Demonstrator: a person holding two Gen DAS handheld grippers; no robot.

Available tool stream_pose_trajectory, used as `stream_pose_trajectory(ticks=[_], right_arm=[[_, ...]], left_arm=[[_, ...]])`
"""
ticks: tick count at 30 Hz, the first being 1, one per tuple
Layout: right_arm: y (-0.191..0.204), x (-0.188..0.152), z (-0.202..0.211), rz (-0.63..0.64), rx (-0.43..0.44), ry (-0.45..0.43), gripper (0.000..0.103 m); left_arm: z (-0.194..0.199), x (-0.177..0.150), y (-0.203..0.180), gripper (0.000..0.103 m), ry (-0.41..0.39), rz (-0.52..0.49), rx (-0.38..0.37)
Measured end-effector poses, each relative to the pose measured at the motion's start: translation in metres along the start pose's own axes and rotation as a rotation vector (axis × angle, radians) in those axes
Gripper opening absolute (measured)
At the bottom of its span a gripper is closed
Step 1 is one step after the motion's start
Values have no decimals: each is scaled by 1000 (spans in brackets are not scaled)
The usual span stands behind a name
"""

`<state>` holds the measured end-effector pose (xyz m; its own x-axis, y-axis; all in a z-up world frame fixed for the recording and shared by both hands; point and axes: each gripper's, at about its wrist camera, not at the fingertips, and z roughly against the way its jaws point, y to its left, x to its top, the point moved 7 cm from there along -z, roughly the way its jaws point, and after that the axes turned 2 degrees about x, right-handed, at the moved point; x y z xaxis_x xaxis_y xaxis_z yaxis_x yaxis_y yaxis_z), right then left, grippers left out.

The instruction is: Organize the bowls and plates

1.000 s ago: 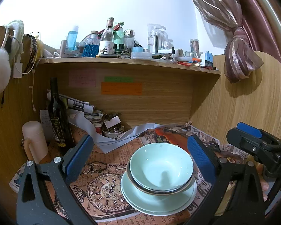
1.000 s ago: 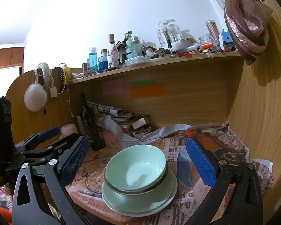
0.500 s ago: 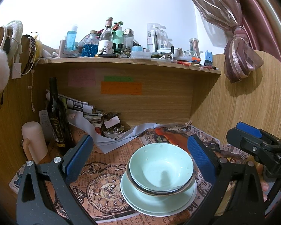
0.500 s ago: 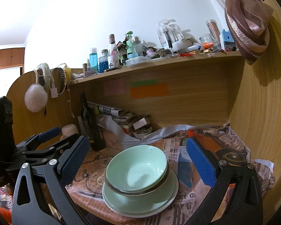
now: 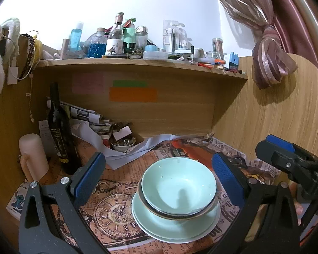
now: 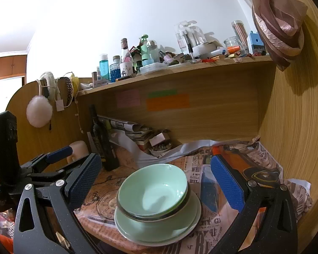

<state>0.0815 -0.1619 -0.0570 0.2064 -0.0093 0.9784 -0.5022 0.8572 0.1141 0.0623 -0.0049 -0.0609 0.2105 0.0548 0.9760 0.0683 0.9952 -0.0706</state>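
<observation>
Pale green bowls (image 5: 178, 185) sit nested on a stack of pale green plates (image 5: 171, 230) on the newspaper-covered desk; the same stack shows in the right wrist view, bowls (image 6: 153, 188) on plates (image 6: 159, 230). My left gripper (image 5: 159, 180) is open and empty, held back from the stack, its blue-padded jaws wide on either side of it. My right gripper (image 6: 154, 180) is also open and empty, jaws wide around the stack in view. The right gripper also shows at the right edge of the left wrist view (image 5: 294, 160).
A dark wine bottle (image 5: 59, 131) and a pink cup (image 5: 32, 156) stand at the back left. A small dish of trinkets (image 5: 123, 145), papers and a white cloth lie at the back. A cluttered shelf (image 5: 137, 63) hangs overhead. A wooden side panel (image 6: 296, 127) is at right.
</observation>
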Motion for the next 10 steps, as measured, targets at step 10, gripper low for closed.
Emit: stream_pose_trajectory(ticks=[10], right_arm=[[-6,-4,-9,-10,-2,19,103]], left_arm=[[0,2,-4,102,-17,-1,4]])
